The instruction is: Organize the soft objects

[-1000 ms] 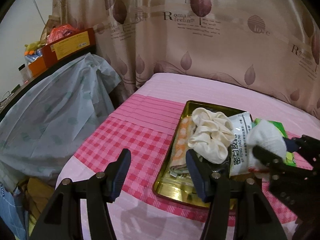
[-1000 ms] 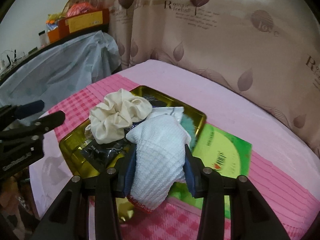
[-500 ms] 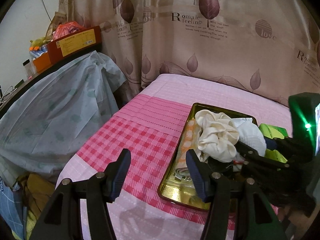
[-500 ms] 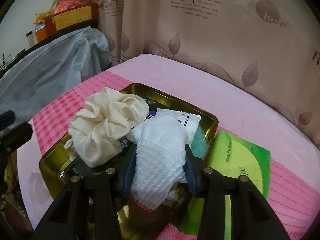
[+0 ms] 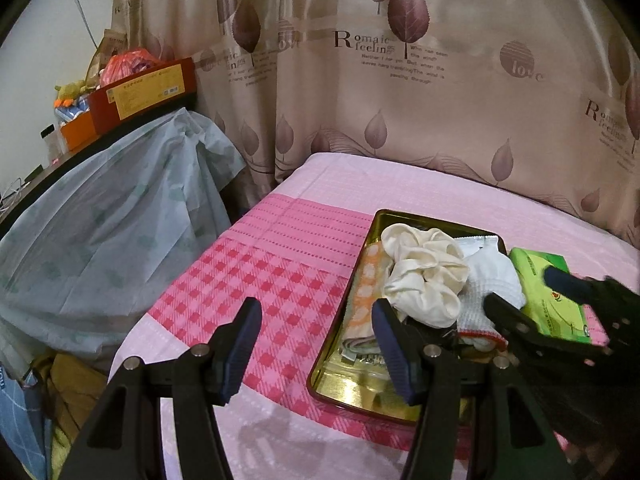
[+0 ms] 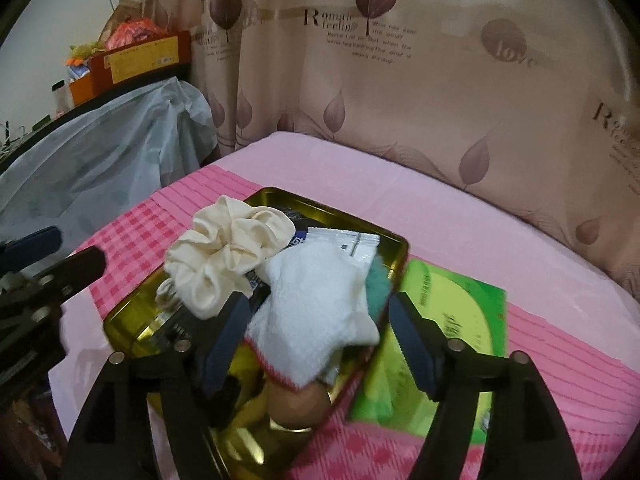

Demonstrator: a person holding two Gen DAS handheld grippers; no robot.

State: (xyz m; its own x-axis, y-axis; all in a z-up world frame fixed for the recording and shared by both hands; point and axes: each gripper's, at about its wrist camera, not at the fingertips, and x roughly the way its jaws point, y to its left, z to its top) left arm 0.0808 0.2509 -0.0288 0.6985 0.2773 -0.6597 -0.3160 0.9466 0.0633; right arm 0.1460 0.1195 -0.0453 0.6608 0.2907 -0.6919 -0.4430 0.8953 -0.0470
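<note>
While the right gripper (image 6: 316, 340) is opening its jaws, the white knitted sock (image 6: 316, 312) lies between them in the gold tray (image 6: 396, 248), and neither pad presses on it. Its long axis runs from the tray's far side toward the near edge, the red-trimmed cuff at the near end, slightly off the tray floor, and the closed toe end pointing away toward the curtain (image 6: 440, 100). The far part of the sock rests on a white sealed packet (image 6: 344, 240) and against a teal fuzzy item (image 6: 378, 284) at the tray's right wall. To its left, touching it, sits a cream scrunchie (image 6: 228, 256), heaped on the tray's left half. Under the cuff a brownish rounded object shows, too blurred to name.

From the left wrist view an orange-and-white cloth (image 5: 366, 288) lies along the tray's left wall, beside the scrunchie. A green packet (image 6: 452, 320) lies flat on the pink bedspread (image 5: 248, 276), just beside the tray's right edge.

The left gripper (image 5: 316, 344) hovers over the checked part of the bedspread near the tray's near-left corner, its jaws wide apart with nothing between them. Past the bed's left edge, a pale plastic sheet (image 5: 104, 232) drapes over furniture, with a red box (image 5: 144, 92) on top.
</note>
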